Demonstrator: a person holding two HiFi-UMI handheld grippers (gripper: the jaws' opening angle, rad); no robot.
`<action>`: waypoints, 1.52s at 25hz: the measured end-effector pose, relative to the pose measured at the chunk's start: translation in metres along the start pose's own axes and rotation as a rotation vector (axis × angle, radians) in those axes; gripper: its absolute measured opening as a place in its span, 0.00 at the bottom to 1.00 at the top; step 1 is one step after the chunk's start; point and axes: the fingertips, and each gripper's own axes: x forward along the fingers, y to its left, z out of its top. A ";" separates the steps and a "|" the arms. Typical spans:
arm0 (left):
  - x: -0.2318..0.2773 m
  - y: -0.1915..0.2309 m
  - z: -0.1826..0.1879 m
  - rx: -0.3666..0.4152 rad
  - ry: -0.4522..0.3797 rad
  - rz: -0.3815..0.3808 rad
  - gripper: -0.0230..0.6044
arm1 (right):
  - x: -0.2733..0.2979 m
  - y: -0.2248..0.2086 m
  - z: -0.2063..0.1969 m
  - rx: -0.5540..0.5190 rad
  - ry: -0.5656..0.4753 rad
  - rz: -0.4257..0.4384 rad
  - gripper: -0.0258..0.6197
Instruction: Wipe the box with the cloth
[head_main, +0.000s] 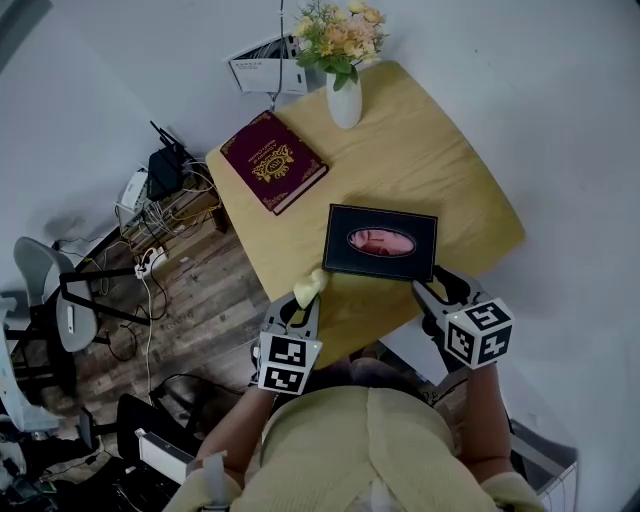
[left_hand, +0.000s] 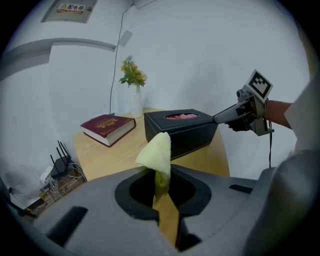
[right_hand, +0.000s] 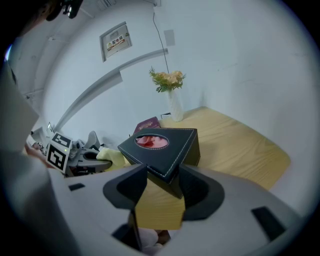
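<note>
The black box (head_main: 380, 242) with an oval opening on top lies on the yellow wooden table (head_main: 440, 160). Its near right corner (right_hand: 167, 165) sits between the jaws of my right gripper (head_main: 438, 288), and both jaws lie against its sides. My left gripper (head_main: 300, 312) hovers at the table's near edge, just left of the box's near left corner. It is shut on a pale yellow cloth (left_hand: 156, 151), which sticks up from between the jaws as a folded tip (head_main: 308, 287). In the left gripper view the box (left_hand: 181, 131) stands a little beyond the cloth, with the right gripper (left_hand: 222, 118) at its right end.
A dark red book (head_main: 272, 160) lies at the table's far left. A white vase of flowers (head_main: 344, 95) stands at the far edge. Left of the table are a router, cables (head_main: 160, 205) and a grey chair (head_main: 50, 290) on the wooden floor.
</note>
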 end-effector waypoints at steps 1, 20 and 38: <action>0.003 -0.005 -0.002 -0.004 0.009 -0.013 0.11 | 0.000 0.000 0.000 0.003 -0.001 0.001 0.37; 0.061 -0.109 0.022 0.129 0.017 -0.258 0.11 | 0.000 0.001 0.001 0.007 -0.008 0.019 0.37; 0.081 -0.171 0.036 0.230 0.021 -0.442 0.11 | 0.000 0.001 0.001 0.020 -0.006 0.029 0.36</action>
